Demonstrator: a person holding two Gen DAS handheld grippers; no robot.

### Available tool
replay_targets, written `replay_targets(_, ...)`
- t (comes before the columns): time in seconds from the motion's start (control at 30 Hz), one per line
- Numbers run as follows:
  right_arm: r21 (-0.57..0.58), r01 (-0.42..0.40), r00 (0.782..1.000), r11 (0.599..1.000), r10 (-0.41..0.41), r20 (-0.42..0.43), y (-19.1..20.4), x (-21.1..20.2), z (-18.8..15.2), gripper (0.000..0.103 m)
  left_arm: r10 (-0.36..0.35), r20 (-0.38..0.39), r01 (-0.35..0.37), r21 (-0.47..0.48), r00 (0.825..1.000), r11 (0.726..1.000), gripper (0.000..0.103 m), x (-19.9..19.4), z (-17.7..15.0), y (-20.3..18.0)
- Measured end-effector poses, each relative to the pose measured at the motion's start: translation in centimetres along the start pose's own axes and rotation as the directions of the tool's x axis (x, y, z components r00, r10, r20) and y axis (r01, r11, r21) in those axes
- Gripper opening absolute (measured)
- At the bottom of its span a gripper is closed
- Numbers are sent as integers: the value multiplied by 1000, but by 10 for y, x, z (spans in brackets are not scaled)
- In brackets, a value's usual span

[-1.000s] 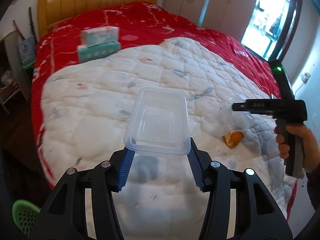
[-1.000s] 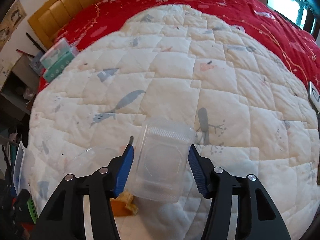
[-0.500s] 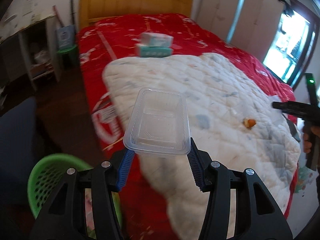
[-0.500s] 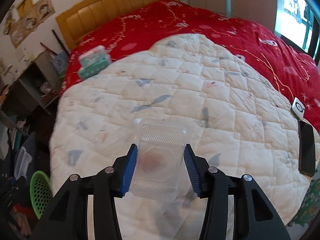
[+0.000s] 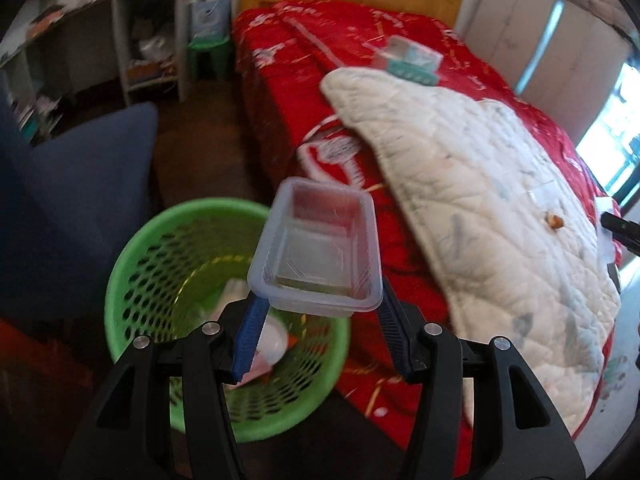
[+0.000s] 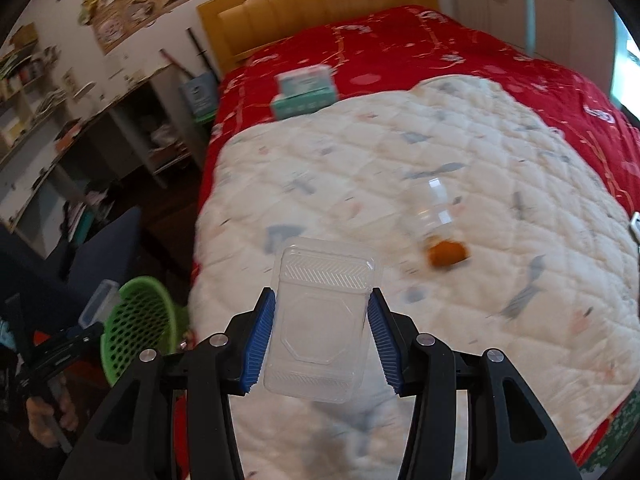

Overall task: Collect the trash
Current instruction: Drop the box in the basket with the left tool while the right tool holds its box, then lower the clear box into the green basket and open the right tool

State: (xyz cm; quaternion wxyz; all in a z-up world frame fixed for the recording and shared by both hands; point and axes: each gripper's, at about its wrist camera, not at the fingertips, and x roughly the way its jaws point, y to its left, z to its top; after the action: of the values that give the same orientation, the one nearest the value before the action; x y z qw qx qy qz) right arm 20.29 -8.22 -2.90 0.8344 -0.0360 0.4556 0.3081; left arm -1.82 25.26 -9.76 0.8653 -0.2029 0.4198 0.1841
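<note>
The left gripper (image 5: 316, 312) grips a clear plastic tray (image 5: 318, 252) between its blue pads, its jaws easing apart, above the green basket (image 5: 132, 280) on the floor beside the bed (image 5: 280, 92). The right gripper (image 6: 320, 340) clamps a clear lid (image 6: 320, 320) above the white quilt's (image 6: 440, 152) near edge.

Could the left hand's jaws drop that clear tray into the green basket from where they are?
Probably yes. The left gripper holds the clear tray right over the green basket, whose open top has nothing across it. The jaws are opening. Only the tray's far end reaches past the rim toward the bed.
</note>
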Motion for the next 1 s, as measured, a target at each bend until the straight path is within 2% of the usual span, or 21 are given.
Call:
replay_targets(0.07, -17, -25, 1000, 1000, 25, -9, 16, 3, -5, 46, 13, -27, -14, -24, 1000, 1000, 57, 3, -6, 13)
replay_targets(0.13, -33, -53, 998, 998, 53, -16, 32, 6, -8, 46, 10, -43, -12, -50, 999, 999, 67, 6, -9, 21)
replay_targets(0.2, -45, -76, 997, 996, 76, -21, 46, 8, -10, 46, 23, -51, -26, -73, 998, 997, 72, 6, -15, 31)
replay_targets(0.47, -104, -166, 986, 981, 162, -49, 98, 18, -13, 46, 39, -29, -43, -152, 999, 987, 72, -13, -31, 67)
replay_targets(0.7, -167, -248, 966, 954, 231, -116, 154, 43, -20, 46, 60, 9, -57, -209, 998, 976, 72, -38, -40, 89)
replay_targets(1.0, -177, -353, 923, 919, 311, -225, 224, 83, -35, 47, 86, 33, -75, -251, 996, 965, 72, -56, -52, 111)
